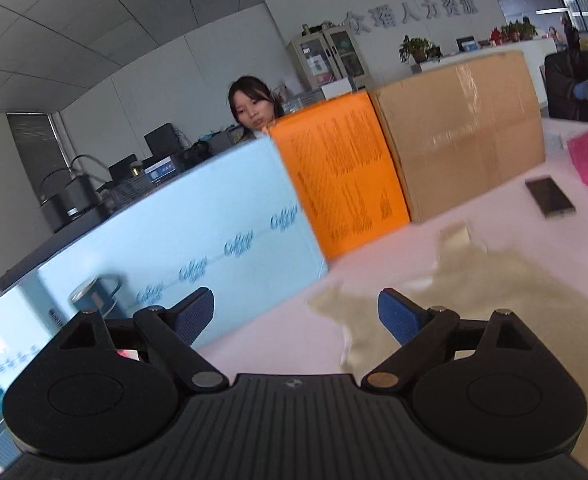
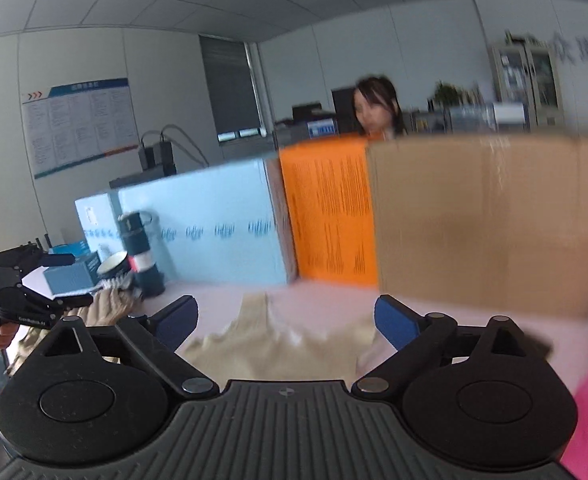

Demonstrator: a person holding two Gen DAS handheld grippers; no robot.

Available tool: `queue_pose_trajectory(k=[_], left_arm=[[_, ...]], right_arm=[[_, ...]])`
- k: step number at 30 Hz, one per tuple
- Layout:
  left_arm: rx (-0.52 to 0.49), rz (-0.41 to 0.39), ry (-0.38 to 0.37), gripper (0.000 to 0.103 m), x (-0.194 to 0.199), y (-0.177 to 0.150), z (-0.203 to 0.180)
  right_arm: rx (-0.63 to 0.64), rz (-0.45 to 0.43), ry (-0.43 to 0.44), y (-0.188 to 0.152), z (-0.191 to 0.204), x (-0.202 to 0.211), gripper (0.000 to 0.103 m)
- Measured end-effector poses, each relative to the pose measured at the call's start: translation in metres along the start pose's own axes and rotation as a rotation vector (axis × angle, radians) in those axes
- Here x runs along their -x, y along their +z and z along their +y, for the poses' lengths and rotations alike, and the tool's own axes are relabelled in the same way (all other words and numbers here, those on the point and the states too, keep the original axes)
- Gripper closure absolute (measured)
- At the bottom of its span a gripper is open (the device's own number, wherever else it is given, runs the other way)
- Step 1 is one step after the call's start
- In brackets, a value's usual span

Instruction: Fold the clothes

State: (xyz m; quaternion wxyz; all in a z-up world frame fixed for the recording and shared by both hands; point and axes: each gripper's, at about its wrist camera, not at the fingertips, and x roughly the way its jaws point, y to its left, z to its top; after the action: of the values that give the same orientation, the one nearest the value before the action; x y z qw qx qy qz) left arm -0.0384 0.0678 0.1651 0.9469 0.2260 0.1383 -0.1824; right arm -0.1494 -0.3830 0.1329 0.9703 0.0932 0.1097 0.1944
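**Hovering over a soft beige garment, both tools spread**

Spreading across the pale pink table (image 1: 433, 232), the scene is walled at the back by three boxes set side by side: a brown cardboard box (image 1: 461, 132), a light blue box (image 1: 182, 224) and an orange box (image 1: 341, 168) between them. A person sits behind the boxes.

Next in size is the task's thing, a beige garment (image 2: 282, 344) lying on the table just in front of both tools. In the right wrist view it shows a narrow strap or neck part pointing toward the boxes, with a scooped edge beside it; its surface is rumpled, not flat. Whether it is partly folded or only loosely laid out, I cannot tell, since most of it is hidden under the tools.

It looks like a thin knit: light, limp and apt to sag and bunch when lifted. A hold on a hem, a strap base or a corner would likely control it better than a pinch in the middle of the cloth.

The left tool (image 1: 295, 312) has its blue pads wide apart and holds nothing. The right tool (image 2: 286, 318) is likewise spread and empty.

A dark phone (image 1: 549, 197) lies on the table beyond the garment, near something pink.
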Motion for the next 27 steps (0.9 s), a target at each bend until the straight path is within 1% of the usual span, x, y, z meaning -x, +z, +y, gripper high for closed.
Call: queue_pose_trajectory(k=[2,4,7,8,10,12,13,16,18,20,22,23,25,26,27], left_arm=[[-0.005,0.014,0.003,0.014,-0.028,0.023,0.007],[-0.057,0.027,0.024,0.014,-0.053,0.043,0.017],[-0.030,-0.026,0.051,0.014,-0.088,0.060,0.029],[-0.021,-0.043,0.060,0.014,-0.100,0.065,0.033],[0.008,-0.071,0.074,0.014,-0.124,0.073,0.043],[0.104,-0.051,0.060,0.014,-0.156,0.061,0.058],[0.137,-0.029,0.055,0.014,-0.170,0.053,0.068],[0.232,0.061,0.049,0.014,-0.223,0.021,0.078],[0.272,0.128,0.055,0.014,-0.256,-0.003,0.083],[0.304,0.175,0.058,0.014,-0.278,-0.024,0.086],[0.312,0.195,0.059,0.014,-0.290,-0.038,0.084],[0.310,0.204,0.060,0.014,-0.296,-0.043,0.082],[0.306,0.221,0.066,0.014,-0.305,-0.054,0.080],[0.304,0.223,0.075,0.014,-0.306,-0.056,0.080],[0.299,0.227,0.065,0.014,-0.308,-0.057,0.081]], right_arm=[[0.028,-0.022,-0.003,0.024,-0.001,-0.022,0.006],[0.068,-0.010,-0.022,0.050,-0.002,-0.049,0.006],[0.178,-0.076,-0.097,0.086,0.000,-0.080,0.006],[0.227,-0.140,-0.132,0.088,0.000,-0.088,0.000],[0.325,-0.275,-0.204,0.092,0.000,-0.104,0.000],[0.241,-0.240,-0.189,0.070,-0.022,-0.129,0.000],[0.195,-0.219,-0.179,0.059,-0.033,-0.142,0.000],[0.058,-0.155,-0.151,0.025,-0.066,-0.181,0.000],[-0.033,-0.113,-0.131,0.002,-0.089,-0.207,0.000],[-0.125,-0.071,-0.112,-0.020,-0.111,-0.233,0.000],[-0.216,-0.028,-0.092,-0.043,-0.133,-0.259,0.000],[-0.265,-0.027,-0.074,-0.053,-0.143,-0.266,0.000],[-0.353,0.038,-0.010,-0.064,-0.159,-0.279,0.000],[-0.383,0.046,0.028,-0.067,-0.164,-0.281,0.000],[-0.397,0.050,0.063,-0.068,-0.166,-0.280,0.000]])
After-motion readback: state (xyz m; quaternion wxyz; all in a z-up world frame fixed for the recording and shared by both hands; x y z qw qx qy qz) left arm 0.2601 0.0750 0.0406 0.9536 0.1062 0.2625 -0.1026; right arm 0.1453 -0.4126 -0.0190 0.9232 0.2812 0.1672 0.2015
